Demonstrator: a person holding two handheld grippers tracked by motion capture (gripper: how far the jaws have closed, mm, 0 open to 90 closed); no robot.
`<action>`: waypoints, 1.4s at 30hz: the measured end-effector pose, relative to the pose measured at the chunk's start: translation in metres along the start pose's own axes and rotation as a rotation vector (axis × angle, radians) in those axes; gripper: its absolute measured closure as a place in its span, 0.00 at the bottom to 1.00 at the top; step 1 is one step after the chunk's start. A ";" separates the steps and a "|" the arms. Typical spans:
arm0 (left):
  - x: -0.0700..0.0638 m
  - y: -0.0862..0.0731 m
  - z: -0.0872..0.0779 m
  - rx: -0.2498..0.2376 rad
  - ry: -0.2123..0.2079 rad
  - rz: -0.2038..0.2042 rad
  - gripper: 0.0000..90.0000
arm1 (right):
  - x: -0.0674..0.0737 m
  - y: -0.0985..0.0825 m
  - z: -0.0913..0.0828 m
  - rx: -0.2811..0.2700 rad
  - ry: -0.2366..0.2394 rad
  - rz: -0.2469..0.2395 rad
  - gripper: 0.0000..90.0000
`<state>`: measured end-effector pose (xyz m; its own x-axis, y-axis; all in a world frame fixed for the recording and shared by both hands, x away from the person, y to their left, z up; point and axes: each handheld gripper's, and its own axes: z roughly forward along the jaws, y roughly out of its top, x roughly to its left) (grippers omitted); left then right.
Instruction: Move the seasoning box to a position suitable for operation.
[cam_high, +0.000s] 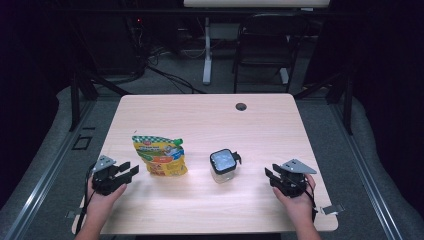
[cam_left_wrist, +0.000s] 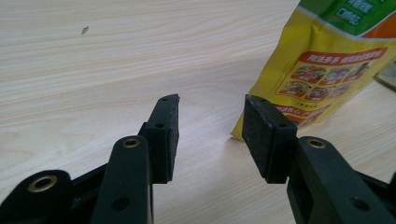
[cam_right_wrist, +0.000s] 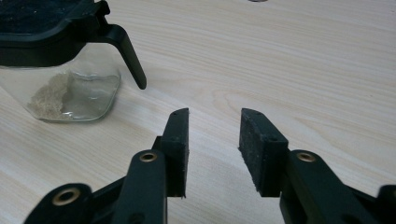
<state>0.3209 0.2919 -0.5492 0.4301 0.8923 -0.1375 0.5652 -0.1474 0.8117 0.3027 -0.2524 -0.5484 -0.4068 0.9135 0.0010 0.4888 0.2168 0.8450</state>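
- Nearest to us, our left gripper (cam_high: 125, 171) rests at the desk's (cam_high: 210, 120) near left edge, jaws apart with nothing between them.
- Just beside it stands the yellow pouch (cam_high: 160, 156).
- Our right gripper (cam_high: 270, 174) sits near the right edge, jaws apart, empty.
- Between them, the clear jar (cam_high: 223, 166) with a black lid holds a little powder.

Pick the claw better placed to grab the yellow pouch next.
Left. The left claw sits open right beside the pouch, pointing at it. The right claw is farther off, beyond the jar.
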 end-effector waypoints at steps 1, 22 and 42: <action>0.000 0.000 0.001 0.000 -0.001 0.000 0.63 | 0.001 0.001 0.000 0.003 -0.003 -0.003 0.73; -0.001 -0.005 -0.001 0.009 -0.016 -0.011 0.62 | 0.007 0.004 0.008 0.045 0.022 -0.010 0.65; 0.003 -0.008 -0.013 0.007 -0.029 -0.036 0.66 | 0.033 0.040 0.017 0.095 0.045 -0.138 0.68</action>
<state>0.3087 0.3009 -0.5487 0.4298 0.8842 -0.1831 0.5857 -0.1187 0.8018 0.3224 -0.2077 -0.5237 -0.5078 0.8572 -0.0859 0.4960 0.3724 0.7844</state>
